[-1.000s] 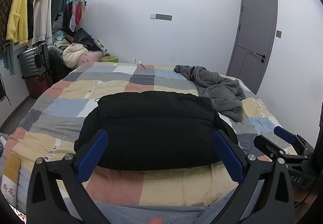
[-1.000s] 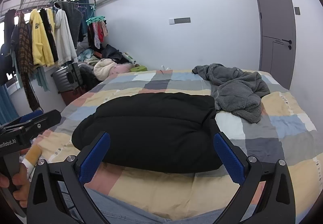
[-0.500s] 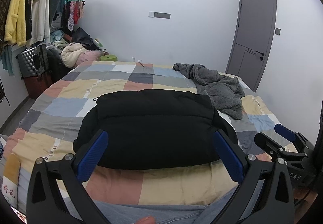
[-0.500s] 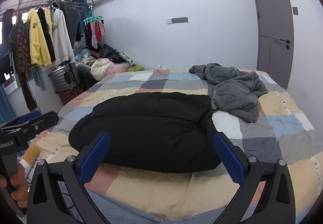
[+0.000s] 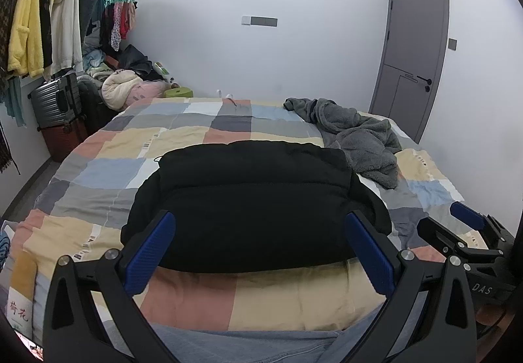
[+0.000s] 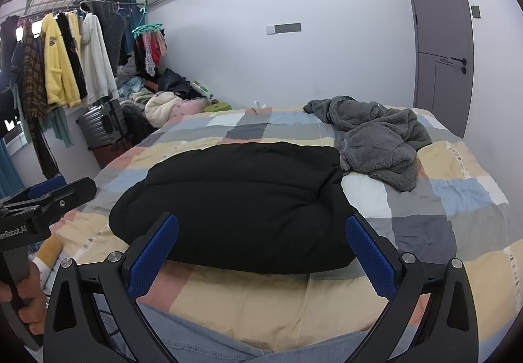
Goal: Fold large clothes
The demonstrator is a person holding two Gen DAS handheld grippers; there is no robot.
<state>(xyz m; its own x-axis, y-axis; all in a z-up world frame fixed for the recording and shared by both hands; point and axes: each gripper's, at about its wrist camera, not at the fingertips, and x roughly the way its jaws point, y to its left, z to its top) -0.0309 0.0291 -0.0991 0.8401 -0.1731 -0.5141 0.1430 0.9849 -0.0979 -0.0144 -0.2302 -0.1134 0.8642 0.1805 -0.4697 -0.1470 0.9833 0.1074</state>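
Observation:
A black padded jacket (image 5: 258, 203) lies folded into a thick bundle on the checked bedspread (image 5: 183, 140); it also shows in the right wrist view (image 6: 235, 203). My left gripper (image 5: 261, 252) is open and empty, held above the bed's near edge in front of the jacket. My right gripper (image 6: 261, 252) is open and empty, also in front of the jacket. The right gripper shows at the right edge of the left wrist view (image 5: 467, 232); the left gripper shows at the left edge of the right wrist view (image 6: 49, 199). A crumpled grey fleece garment (image 5: 356, 137) lies behind the jacket to the right (image 6: 379, 137).
A clothes rack with hanging coats (image 5: 42, 20) stands at the left, with suitcases (image 5: 59, 108) and a heap of clothes (image 5: 127, 85) under it. A grey door (image 5: 412, 52) is at the right. The person's jeans (image 5: 248, 346) are at the near edge.
Both grippers have shifted slightly; the view has drifted a little and the jacket sits marginally further left in the right wrist view. The jacket and fleece have not moved.

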